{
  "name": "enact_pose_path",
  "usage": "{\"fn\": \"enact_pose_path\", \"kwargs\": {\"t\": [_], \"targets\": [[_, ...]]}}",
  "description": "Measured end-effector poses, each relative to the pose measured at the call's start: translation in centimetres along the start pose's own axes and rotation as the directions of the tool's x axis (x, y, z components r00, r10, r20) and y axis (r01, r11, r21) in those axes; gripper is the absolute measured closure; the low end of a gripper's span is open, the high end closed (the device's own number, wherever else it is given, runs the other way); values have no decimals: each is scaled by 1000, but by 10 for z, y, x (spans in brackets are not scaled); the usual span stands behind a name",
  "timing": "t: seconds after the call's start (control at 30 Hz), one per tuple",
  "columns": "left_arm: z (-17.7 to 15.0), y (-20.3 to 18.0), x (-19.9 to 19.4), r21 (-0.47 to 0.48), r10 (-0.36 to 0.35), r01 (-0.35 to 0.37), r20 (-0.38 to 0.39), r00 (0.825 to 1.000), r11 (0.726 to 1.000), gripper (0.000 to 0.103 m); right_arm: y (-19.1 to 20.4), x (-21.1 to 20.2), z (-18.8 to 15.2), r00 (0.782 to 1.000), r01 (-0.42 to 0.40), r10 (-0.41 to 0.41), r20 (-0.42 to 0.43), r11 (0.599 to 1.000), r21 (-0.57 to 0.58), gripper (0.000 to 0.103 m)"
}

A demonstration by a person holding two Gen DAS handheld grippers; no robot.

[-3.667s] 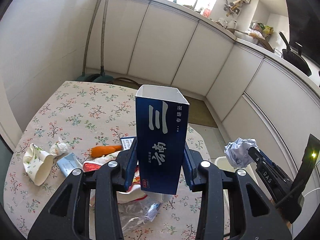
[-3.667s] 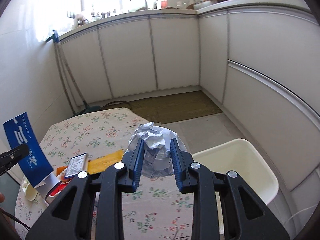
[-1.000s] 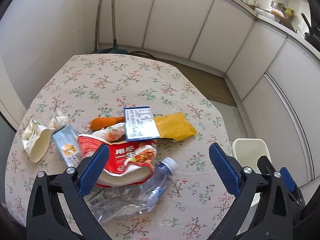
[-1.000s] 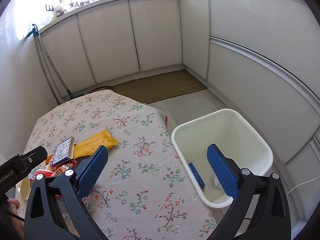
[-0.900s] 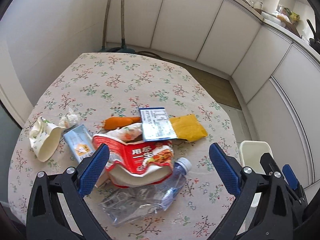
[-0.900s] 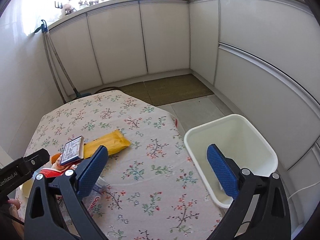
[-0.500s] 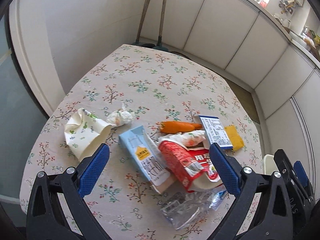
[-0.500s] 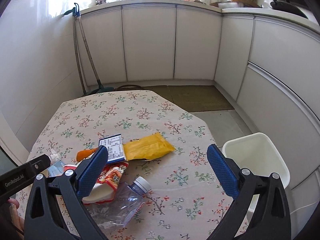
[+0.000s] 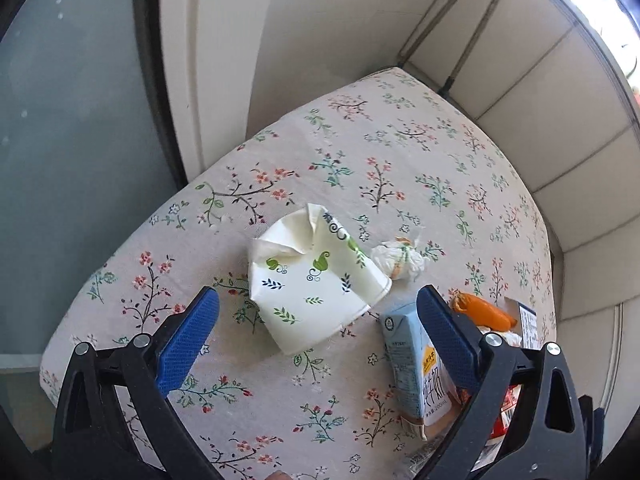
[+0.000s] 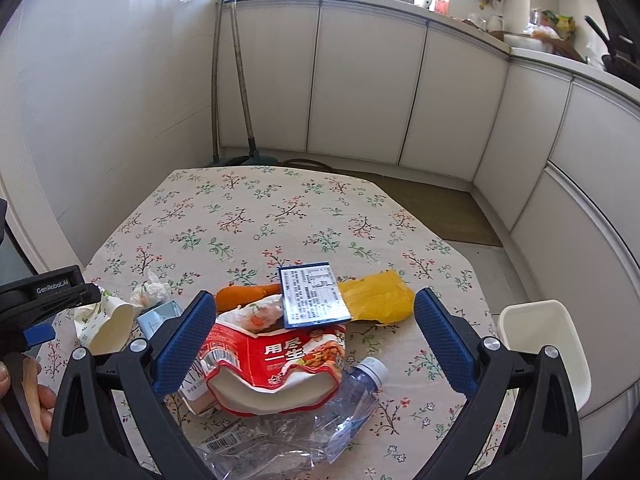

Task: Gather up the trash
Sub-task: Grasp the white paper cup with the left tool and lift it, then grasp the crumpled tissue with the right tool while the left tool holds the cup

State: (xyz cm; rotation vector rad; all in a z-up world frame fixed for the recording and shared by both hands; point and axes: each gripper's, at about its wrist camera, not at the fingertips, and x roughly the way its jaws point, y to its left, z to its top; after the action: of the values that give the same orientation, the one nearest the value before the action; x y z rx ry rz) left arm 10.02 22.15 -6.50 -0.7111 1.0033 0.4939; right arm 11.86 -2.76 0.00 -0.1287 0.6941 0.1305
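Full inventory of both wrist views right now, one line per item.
Paper cup: 1, white with leaf print, crushed, on its side at the table's left.
Tissue wad: 1, white, beside the cup.
Milk carton: 1, light blue, lying flat.
Carrot: 1, orange, mid-table.
Noodle bowl: 1, red and white, crushed.
Blue packet: 1, label up.
Yellow pouch: 1, right of the packet.
Plastic bottle: 1, clear, flattened.
Bin: 1, white, beside the table.
Table: 1, floral cloth.
Left gripper: fingers open above the cup.
Right gripper: fingers open above the bowl.
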Motion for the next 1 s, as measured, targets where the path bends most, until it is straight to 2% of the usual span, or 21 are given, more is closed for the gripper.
{"fn": "enact_pose_path", "kwargs": {"t": [0.2, 0.27, 0.33, 0.37, 0.4, 0.43, 0.5, 0.63, 0.73, 0.87, 1.0], "targets": [[3, 23, 15, -164, -57, 47, -55, 997, 985, 14, 27, 8, 2, 999, -36, 35, -12, 996, -86, 7], [3, 32, 24, -238, -121, 98, -85, 989, 966, 22, 34, 11, 2, 999, -44, 42, -21, 994, -103, 7], [2, 37, 34, -294, -177, 135, -121, 977, 946, 35, 37, 14, 1, 998, -52, 49, -35, 993, -107, 7], [1, 41, 39, -329, -212, 157, -138, 968, 931, 37, 37, 16, 1, 998, -58, 53, -44, 993, -104, 7], [-1, 43, 41, -346, -227, 167, -141, 964, 923, 39, 37, 18, 1, 997, -65, 59, -57, 993, -99, 7], [-1, 43, 39, -349, -228, 171, -130, 965, 921, 45, 36, 21, 0, 995, -76, 69, -75, 993, -92, 7], [0, 40, 36, -333, -251, 199, -120, 961, 922, 62, 34, 26, 0, 991, -92, 84, -102, 992, -80, 7], [-1, 32, 34, -288, -255, 211, -124, 959, 934, 72, 33, 33, -2, 981, -134, 124, -148, 989, -59, 7], [1, 22, 22, -215, -226, 205, -78, 971, 955, 75, 34, 36, -4, 973, -158, 146, -177, 986, -59, 7], [3, -2, -8, -36, -149, 151, 53, 987, 988, 76, 42, 40, -4, 964, -197, 175, -199, 976, -97, 7], [4, -17, -39, 77, -125, 113, 173, 977, 991, 76, 56, 48, 0, 939, -280, 235, -253, 947, -159, 7]]}}
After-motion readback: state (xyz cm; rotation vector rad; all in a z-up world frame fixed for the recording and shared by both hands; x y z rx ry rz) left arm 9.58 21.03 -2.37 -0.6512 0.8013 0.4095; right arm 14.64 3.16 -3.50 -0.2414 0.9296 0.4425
